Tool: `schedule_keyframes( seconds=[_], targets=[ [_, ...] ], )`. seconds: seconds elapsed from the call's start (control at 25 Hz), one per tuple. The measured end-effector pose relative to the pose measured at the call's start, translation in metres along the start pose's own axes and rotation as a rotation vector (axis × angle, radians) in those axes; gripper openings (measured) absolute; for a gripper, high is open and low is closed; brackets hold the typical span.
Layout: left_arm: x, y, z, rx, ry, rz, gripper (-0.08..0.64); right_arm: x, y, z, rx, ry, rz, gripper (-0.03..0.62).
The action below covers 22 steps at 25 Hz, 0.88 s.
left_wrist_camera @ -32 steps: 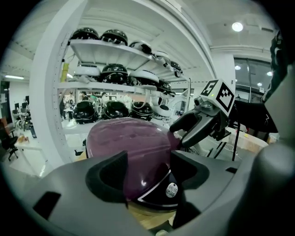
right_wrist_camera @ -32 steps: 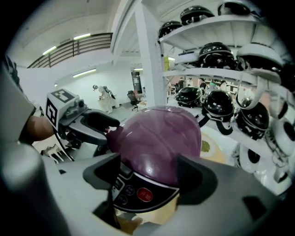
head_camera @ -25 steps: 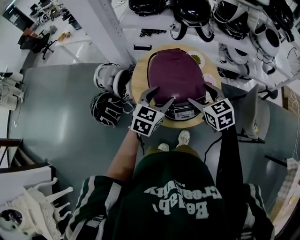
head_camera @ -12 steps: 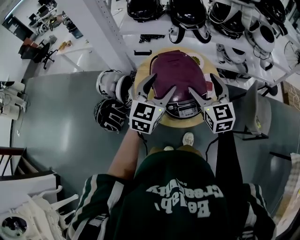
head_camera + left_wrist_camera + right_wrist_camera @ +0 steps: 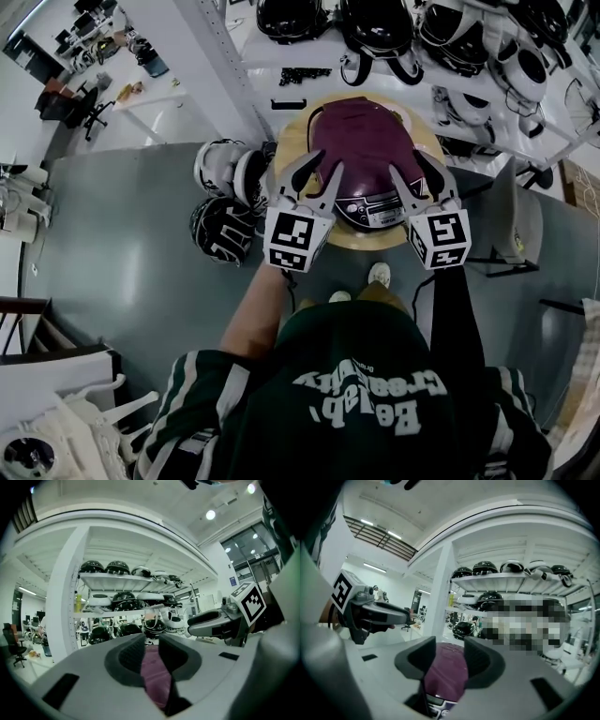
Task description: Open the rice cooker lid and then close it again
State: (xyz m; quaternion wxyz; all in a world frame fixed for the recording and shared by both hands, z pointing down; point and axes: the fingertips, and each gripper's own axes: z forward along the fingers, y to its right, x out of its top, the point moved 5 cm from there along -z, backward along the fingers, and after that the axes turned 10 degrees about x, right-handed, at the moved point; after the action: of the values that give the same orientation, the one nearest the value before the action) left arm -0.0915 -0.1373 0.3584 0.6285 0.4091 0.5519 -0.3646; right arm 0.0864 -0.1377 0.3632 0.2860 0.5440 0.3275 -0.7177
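The rice cooker (image 5: 364,150), with a maroon domed lid that lies shut and a dark control panel (image 5: 370,214) at its front, stands on a round wooden table (image 5: 291,159). My left gripper (image 5: 320,169) hovers over the cooker's front left and my right gripper (image 5: 409,167) over its front right; neither touches it. Both pairs of jaws have just been closing and still stand apart, with nothing between them. Through each gap I see only the lid below: in the left gripper view (image 5: 151,644) the lid (image 5: 157,681), in the right gripper view (image 5: 450,649) the lid (image 5: 446,677).
White shelves (image 5: 309,47) behind the table carry several dark helmets (image 5: 384,23). More helmets (image 5: 220,230) lie on the floor left of the table. A grey chair (image 5: 511,225) stands to the right. My shoes (image 5: 378,275) are at the table's near edge.
Both grippers have lifted up and away from the cooker's front edge. Their jaws are narrower than before. The lid has stayed shut.
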Motion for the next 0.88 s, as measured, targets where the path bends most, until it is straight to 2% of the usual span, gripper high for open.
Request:
schedule_keyframes(
  seconds=[0.04,0.08,0.12,0.28,0.48,0.88],
  targets=[
    [0.001,-0.003,-0.003,0.011,0.013,-0.003,0.029,0.001,-0.001,-0.002,-0.005,-0.003,0.004,0.146],
    [0.003,-0.006,-0.006,0.018,0.025,-0.011,0.002,0.001,-0.002,-0.005,-0.012,-0.006,0.008,0.051],
    [0.004,-0.008,-0.008,0.024,0.035,-0.023,0.001,0.001,-0.003,-0.007,-0.017,-0.007,0.01,0.005],
    [0.002,-0.013,-0.014,0.028,0.037,-0.056,0.002,0.001,-0.007,-0.013,-0.014,0.006,0.003,0.004],
    [-0.002,-0.014,-0.019,0.025,0.033,-0.051,0.0,0.003,-0.013,-0.014,-0.039,-0.007,-0.043,0.003],
    [-0.005,-0.01,-0.019,0.011,0.03,-0.049,0.001,0.004,-0.014,-0.018,-0.056,-0.022,-0.051,0.003]
  ],
)
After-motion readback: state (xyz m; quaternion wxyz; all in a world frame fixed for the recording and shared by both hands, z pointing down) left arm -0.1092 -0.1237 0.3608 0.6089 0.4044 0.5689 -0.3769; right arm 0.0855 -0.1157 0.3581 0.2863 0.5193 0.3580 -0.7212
